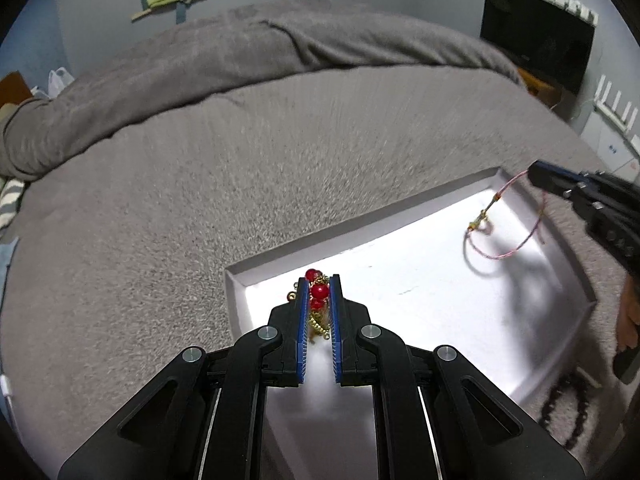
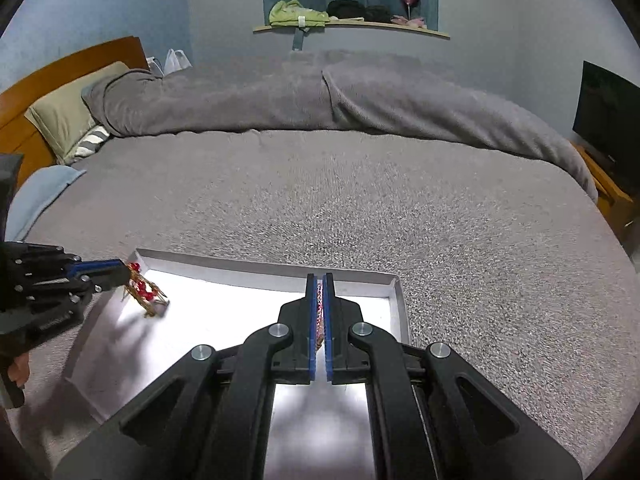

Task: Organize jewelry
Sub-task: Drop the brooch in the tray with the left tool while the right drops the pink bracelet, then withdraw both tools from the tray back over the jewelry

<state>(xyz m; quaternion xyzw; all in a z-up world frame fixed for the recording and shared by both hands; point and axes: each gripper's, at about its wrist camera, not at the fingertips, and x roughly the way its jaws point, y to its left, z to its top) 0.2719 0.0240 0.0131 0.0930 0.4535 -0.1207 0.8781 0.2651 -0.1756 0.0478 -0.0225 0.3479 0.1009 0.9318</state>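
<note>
Each hand-held gripper, left (image 1: 319, 292) pinching red-bead jewelry (image 1: 319, 291), right (image 2: 320, 292) pink cord bracelet (image 1: 516, 216), over white tray (image 1: 420, 280).

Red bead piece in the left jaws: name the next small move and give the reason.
Probably lower it a little and open the left gripper. The red bead piece is clamped over the near left corner of the white tray, its gold chains already touching the floor, well apart from the pink cord bracelet held by the right gripper.
</note>
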